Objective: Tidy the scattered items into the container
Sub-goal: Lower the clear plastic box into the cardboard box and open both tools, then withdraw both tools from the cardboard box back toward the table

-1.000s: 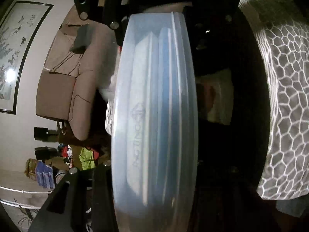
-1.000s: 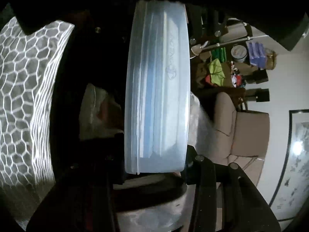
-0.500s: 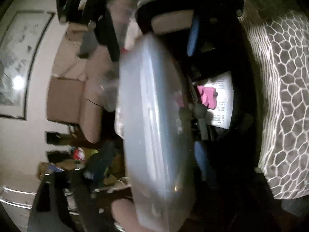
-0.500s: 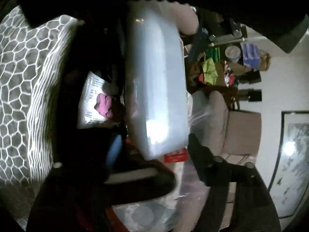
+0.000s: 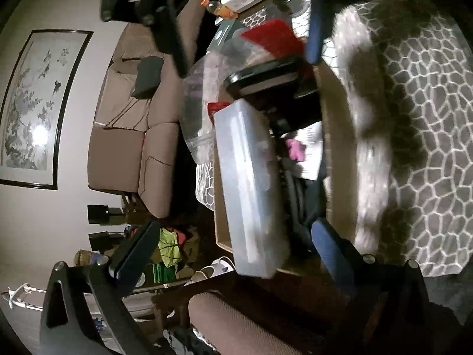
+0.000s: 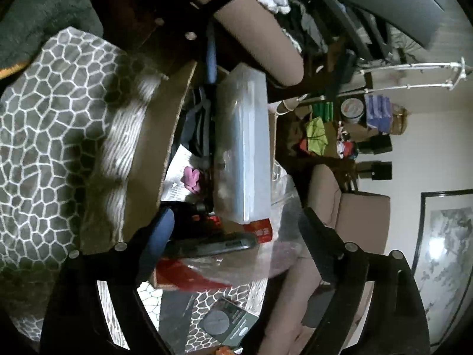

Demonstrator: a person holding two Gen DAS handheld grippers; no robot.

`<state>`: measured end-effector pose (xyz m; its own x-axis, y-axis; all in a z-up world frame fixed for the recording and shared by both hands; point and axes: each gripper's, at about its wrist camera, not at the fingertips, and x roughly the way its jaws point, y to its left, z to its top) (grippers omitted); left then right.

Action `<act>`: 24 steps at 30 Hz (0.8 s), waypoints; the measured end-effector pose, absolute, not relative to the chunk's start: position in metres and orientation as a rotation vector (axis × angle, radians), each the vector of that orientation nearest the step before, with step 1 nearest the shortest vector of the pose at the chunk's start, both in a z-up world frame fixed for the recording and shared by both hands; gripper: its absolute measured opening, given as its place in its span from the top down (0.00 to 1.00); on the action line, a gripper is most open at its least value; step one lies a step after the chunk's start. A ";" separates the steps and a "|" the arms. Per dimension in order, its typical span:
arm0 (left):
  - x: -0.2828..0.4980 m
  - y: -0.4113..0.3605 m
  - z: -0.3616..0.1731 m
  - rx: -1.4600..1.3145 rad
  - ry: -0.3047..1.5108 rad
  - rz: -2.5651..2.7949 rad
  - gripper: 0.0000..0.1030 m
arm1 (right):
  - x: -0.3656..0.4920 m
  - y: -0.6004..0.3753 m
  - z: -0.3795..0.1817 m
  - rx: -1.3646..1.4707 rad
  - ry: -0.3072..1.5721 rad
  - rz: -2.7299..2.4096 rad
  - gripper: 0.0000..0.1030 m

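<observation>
A translucent plastic case (image 5: pixel 248 183) (image 6: pixel 245 148) stands on its long edge inside the cardboard box (image 5: pixel 334 136) (image 6: pixel 147 153), free of both grippers. Beside it in the box lie a pink item (image 5: pixel 295 149) (image 6: pixel 191 180) on a printed sheet, dark cables and a flat black device (image 5: pixel 266 74) (image 6: pixel 212 245). My left gripper (image 5: pixel 233 251) hangs above one end of the box, its jaws opening, with nothing between the pads. My right gripper (image 6: pixel 239 233) hangs above the other end, its jaws also opening and empty. Each wrist view shows the other gripper across the box.
The box rests on a grey cloth with a white honeycomb pattern (image 5: pixel 428 118) (image 6: pixel 44 118). A clear plastic bag (image 5: pixel 201 109) and a red packet (image 5: pixel 272 38) (image 6: pixel 189 275) lie at one end. A small dark box (image 6: pixel 224 325) and an orange-capped bottle (image 5: pixel 218 7) sit beyond. A tan sofa (image 5: pixel 133 136) stands behind.
Both grippers held the translucent case between them; they have opened, let it go and drawn back upward. The case now rests in the cardboard box.
</observation>
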<state>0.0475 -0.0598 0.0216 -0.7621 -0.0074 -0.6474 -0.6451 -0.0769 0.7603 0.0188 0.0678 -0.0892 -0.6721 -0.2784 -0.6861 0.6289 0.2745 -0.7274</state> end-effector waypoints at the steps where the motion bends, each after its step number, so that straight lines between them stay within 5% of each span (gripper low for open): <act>1: 0.049 -0.060 0.025 -0.698 1.762 1.888 0.00 | 0.024 0.069 -0.085 0.314 1.786 -1.505 0.17; 14: 0.074 -0.054 0.087 -0.600 1.681 2.025 0.00 | 0.102 0.104 -0.032 0.261 1.691 -1.684 0.14; 24: 0.132 -0.035 0.098 -0.551 1.160 2.342 0.00 | 0.171 0.157 -0.016 0.244 1.355 -1.973 0.12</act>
